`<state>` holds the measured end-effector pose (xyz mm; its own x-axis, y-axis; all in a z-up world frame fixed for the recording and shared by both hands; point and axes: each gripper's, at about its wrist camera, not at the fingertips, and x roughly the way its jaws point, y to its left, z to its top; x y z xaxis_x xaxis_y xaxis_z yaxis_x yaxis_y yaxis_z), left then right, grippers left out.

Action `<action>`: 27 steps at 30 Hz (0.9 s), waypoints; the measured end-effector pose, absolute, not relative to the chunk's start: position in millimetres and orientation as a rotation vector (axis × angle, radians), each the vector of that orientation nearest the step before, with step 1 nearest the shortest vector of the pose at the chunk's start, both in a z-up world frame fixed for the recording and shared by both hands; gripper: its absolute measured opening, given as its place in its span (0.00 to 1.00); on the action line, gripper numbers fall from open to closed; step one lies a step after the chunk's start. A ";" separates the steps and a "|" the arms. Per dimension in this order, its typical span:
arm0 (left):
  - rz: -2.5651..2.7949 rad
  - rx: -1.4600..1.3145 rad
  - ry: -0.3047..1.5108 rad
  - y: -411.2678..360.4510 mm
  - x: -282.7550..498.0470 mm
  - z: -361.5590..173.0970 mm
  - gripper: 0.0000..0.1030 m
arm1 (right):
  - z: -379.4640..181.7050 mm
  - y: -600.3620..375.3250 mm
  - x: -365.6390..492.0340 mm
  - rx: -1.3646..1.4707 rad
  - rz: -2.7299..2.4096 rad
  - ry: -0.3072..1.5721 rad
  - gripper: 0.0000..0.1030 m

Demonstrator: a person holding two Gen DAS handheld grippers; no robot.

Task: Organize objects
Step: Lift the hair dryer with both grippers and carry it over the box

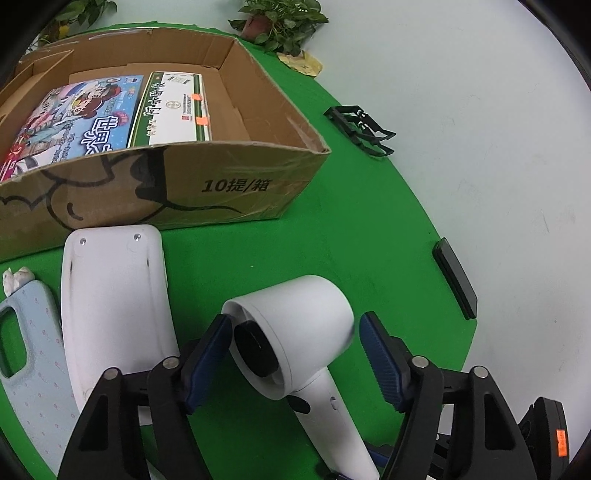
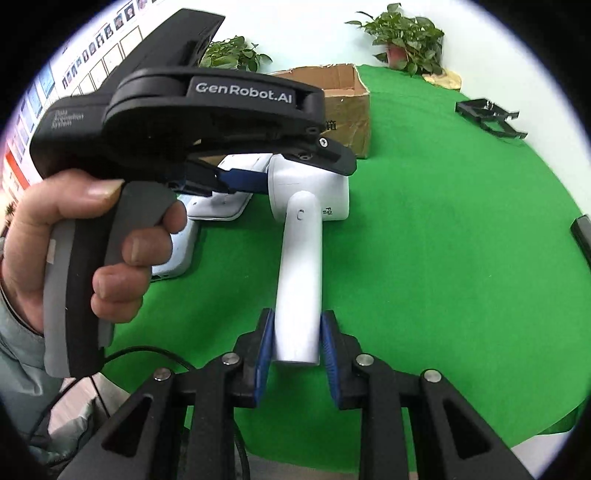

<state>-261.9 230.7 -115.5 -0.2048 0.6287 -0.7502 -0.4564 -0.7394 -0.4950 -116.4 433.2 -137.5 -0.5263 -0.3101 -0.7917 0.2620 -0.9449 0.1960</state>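
A white hair dryer (image 1: 295, 325) lies on the green mat. My left gripper (image 1: 295, 354) is open, its blue pads either side of the dryer's barrel with a gap on the right. In the right wrist view my right gripper (image 2: 297, 339) is shut on the end of the dryer's handle (image 2: 299, 266); the left gripper's body (image 2: 207, 122) hangs over the barrel (image 2: 314, 192). An open cardboard box (image 1: 177, 177) with two printed packs inside stands behind the dryer.
A white curved device (image 1: 114, 302) and a pale blue phone case (image 1: 29, 350) lie left of the dryer. A black clip frame (image 1: 362, 129) and a black flat bar (image 1: 454, 284) lie near the mat's right edge. Potted plants (image 1: 280, 26) stand at the back.
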 end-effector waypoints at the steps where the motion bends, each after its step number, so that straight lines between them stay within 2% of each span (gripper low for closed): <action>1: 1.995 -1.355 -0.213 231.1 -262.1 -116.2 0.64 | -137.6 436.0 -120.4 1.312 -2.476 -0.100 0.25; 13: 2.066 -1.288 -0.121 232.3 -251.1 -105.7 0.62 | -135.2 421.7 -111.5 1.271 -2.515 -0.021 0.24; 18: 2.088 -1.253 -0.148 222.4 -255.5 -92.6 0.62 | -126.5 415.5 -108.0 1.228 -2.539 -0.007 0.24; 27: 2.142 -1.146 -0.177 211.0 -281.8 -43.4 0.62 | -91.6 409.9 -133.6 1.110 -2.586 0.009 0.24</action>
<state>-281.8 211.0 -43.4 -0.3712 0.6306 -0.6816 -0.5101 -0.7519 -0.4177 -133.6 409.9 -91.6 -0.6438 -0.2931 -0.7068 0.2983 -0.9468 0.1210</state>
